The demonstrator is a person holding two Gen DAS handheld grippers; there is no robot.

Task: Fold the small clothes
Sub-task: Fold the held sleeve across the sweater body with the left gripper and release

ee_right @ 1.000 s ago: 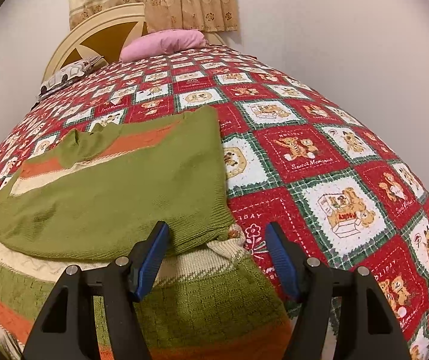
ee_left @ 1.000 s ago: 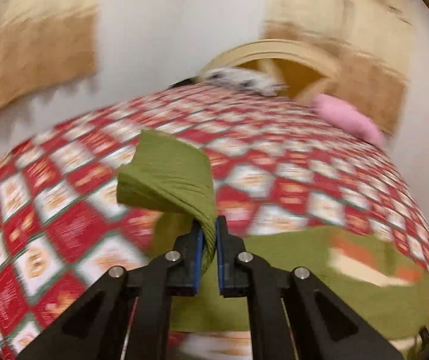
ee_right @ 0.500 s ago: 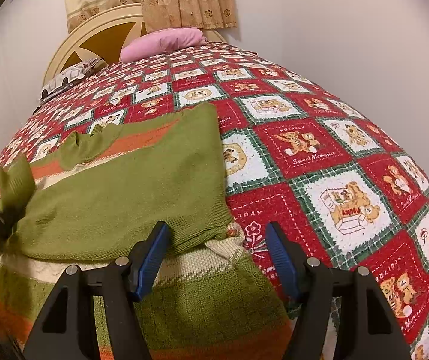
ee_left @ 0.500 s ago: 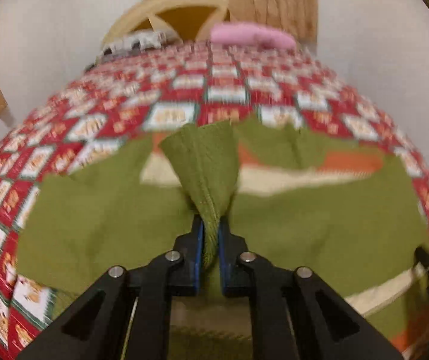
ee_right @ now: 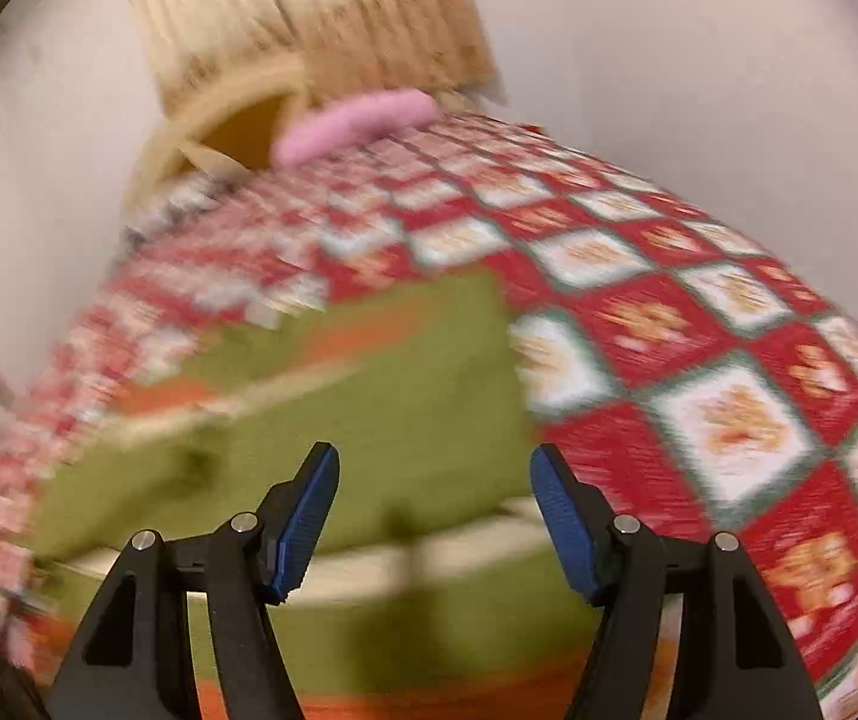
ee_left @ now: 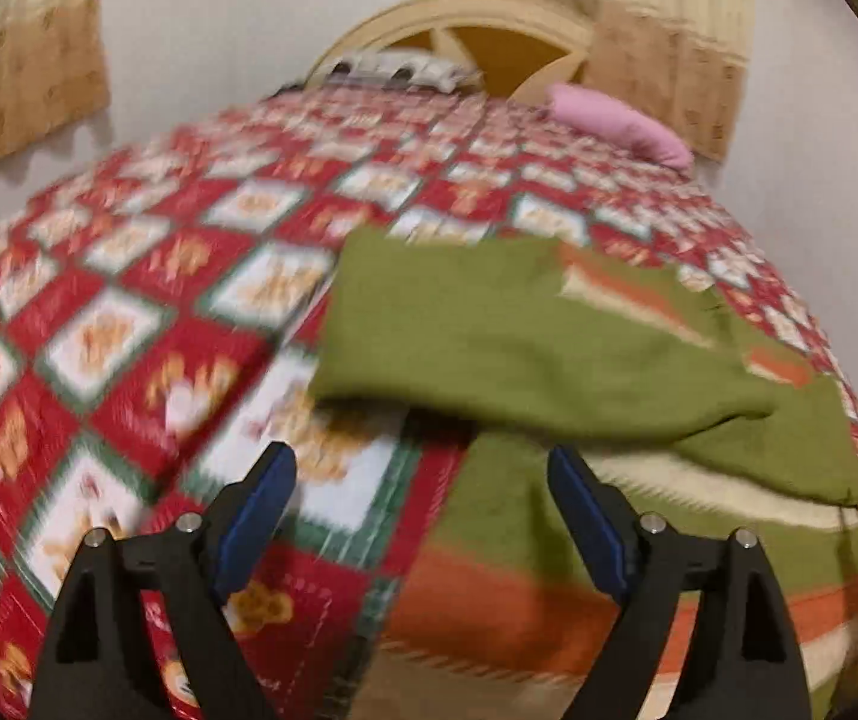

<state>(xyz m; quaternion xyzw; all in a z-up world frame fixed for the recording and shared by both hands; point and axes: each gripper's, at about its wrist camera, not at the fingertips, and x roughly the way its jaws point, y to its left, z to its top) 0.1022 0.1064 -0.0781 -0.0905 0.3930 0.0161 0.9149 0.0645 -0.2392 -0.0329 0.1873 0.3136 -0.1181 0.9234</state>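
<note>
A small olive-green knit sweater [ee_left: 525,348] with cream and orange stripes lies on the red patchwork bedspread [ee_left: 147,312]. Both its sleeves are folded across the body. My left gripper [ee_left: 423,498] hovers over the sweater's left edge. Its jaws are opening wide, and nothing is between them. In the right wrist view the same sweater [ee_right: 417,396] fills the lower middle, blurred by motion. My right gripper [ee_right: 432,498] stands open above the sweater's right side, holding nothing.
A pink pillow [ee_left: 621,126] and a patterned pillow [ee_left: 405,69] lie by the cream headboard [ee_left: 489,30] at the far end. Beige curtains [ee_right: 309,6] hang behind it. White walls flank the bed on both sides.
My left gripper carried the sleeve across the sweater, let it go and opened wide, then drew back left. The right gripper stayed open and lifted a little; its view is now blurred.
</note>
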